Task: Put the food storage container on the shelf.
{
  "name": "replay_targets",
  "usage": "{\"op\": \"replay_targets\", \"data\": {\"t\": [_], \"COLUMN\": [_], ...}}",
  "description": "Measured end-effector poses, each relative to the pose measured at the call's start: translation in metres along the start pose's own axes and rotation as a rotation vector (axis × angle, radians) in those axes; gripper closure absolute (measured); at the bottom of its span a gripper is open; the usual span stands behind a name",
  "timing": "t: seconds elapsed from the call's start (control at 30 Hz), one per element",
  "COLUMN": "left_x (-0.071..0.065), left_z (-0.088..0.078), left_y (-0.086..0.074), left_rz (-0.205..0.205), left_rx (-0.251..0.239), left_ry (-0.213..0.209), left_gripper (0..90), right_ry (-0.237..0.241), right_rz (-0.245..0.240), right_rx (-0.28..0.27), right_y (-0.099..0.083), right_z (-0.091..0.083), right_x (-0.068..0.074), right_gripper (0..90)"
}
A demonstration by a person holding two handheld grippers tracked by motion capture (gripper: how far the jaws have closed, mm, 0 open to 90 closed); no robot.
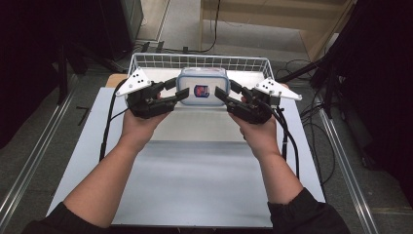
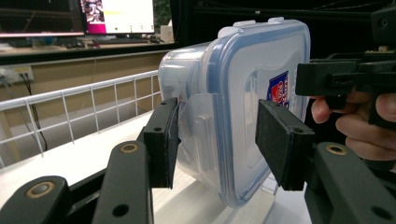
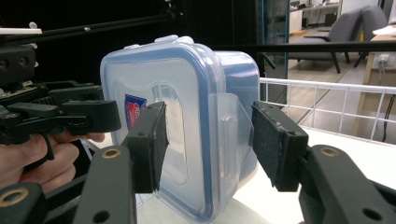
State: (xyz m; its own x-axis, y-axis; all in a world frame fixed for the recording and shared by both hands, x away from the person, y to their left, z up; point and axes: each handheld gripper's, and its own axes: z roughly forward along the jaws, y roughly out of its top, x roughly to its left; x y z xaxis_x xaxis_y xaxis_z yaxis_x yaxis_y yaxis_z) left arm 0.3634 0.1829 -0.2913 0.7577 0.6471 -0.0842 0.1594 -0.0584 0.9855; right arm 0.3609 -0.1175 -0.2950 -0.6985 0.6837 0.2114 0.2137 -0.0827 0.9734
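Fingers of both the left gripper (image 1: 179, 90) and right gripper (image 1: 225, 92) pinch the lidded box's (image 1: 202, 89) side clips, at nine and three o'clock, over the wire basket (image 1: 146, 61).

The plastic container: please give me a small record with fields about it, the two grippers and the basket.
item: clear plastic container with blue-rimmed clip lid, red and blue label
position: lifted between both grippers, over the front edge of the white wire basket
left gripper: jaws straddle the container's left end, at a side clip
right gripper: jaws straddle the right end, at a side clip
surface: light table
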Motion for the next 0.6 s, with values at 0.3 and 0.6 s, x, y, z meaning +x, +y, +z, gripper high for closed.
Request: {"op": "replay_targets", "data": {"t": [0.3, 0.6], "left_x": [0.004, 0.009], "left_z": [0.001, 0.004], "left_y": [0.003, 0.004], "left_rz": [-0.083, -0.178], "left_rx": [0.035, 0.086], "left_ry": [0.017, 0.002], "left_gripper": [50.6, 50.6], "right_ry": [0.016, 0.017], "right_rz": [0.107, 0.185], "right_rx": [0.047, 0.094], "right_y": [0.0, 0.003], "right_z": [0.008, 0.01], "right_x": [-0.005, -0.01], "right_gripper": [48.2, 48.8]}}
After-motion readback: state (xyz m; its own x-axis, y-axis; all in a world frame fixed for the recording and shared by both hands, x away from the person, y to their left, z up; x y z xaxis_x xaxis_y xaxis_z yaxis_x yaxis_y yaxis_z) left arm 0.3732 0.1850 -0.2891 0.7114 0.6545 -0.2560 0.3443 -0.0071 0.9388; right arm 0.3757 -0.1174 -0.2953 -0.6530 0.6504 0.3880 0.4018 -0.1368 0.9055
